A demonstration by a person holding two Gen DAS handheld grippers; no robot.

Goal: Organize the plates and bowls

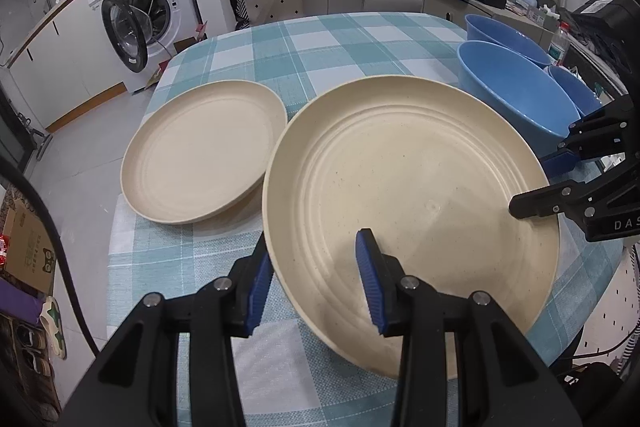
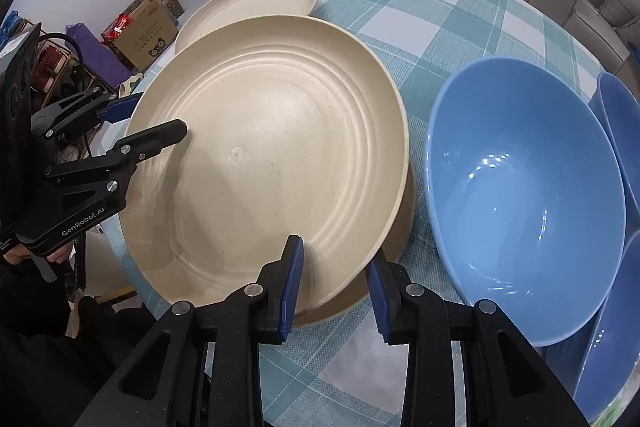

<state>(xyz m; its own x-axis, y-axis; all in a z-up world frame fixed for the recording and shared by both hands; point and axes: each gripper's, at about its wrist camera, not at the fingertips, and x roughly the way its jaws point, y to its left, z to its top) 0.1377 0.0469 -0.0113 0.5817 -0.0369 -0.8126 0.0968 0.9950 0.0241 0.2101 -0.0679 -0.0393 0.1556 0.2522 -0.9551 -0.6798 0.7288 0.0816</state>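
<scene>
Large cream plate [image 1: 400, 187] centre of the checked table [image 1: 320, 47], gripped at two rim points. Left gripper [image 1: 314, 247] at 7 o'clock on the rim, one pad inside the well, the other outside and under the lip: pinching the rim. Right gripper [image 2: 335, 251] on the far side, about 3 o'clock in the left wrist view, jaws nearly together, likewise clamped across the lip. Two opposed grips probably chosen to keep a wide, shallow plate level and stop it swinging.

Darker rim of a lower plate [image 2: 410, 211] peeking out beneath at 3 to 5 o'clock in the right wrist view; looks like stacking in progress, upper plate not quite centred on it. Contact between the two unclear.

Smaller cream plate [image 1: 200, 151] at 10 o'clock, just beside. Blue bowls [image 2: 520, 195] grouped at 2 o'clock, kept apart from the plates.
</scene>
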